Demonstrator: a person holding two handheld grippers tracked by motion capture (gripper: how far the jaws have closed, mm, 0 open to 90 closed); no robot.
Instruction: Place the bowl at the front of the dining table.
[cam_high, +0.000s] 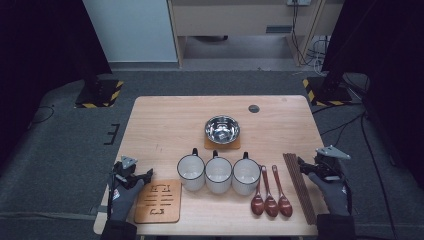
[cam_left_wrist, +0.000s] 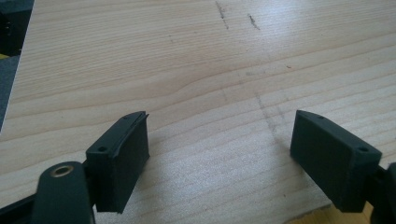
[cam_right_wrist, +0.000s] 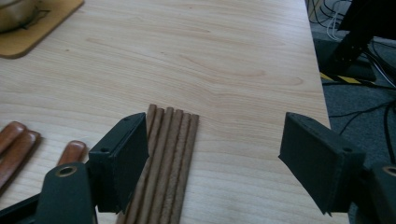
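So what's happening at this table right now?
A person holds a gripper in each hand over a laid-out wooden table. The right gripper hangs with open jaws above the bundle of chopsticks, not gripping them. The left gripper is open over bare wood beside the slotted wooden trivet. Three mugs, three spoons and the steel bowl lie untouched.

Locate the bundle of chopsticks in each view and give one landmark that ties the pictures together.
High view: the chopsticks lie at the table's right edge, just left of the right gripper.
Left gripper view: bare table ahead of its jaws.
Right gripper view: bottom centre, beside the left-hand jaw.
Shared landmark: the spoons beside the chopsticks.
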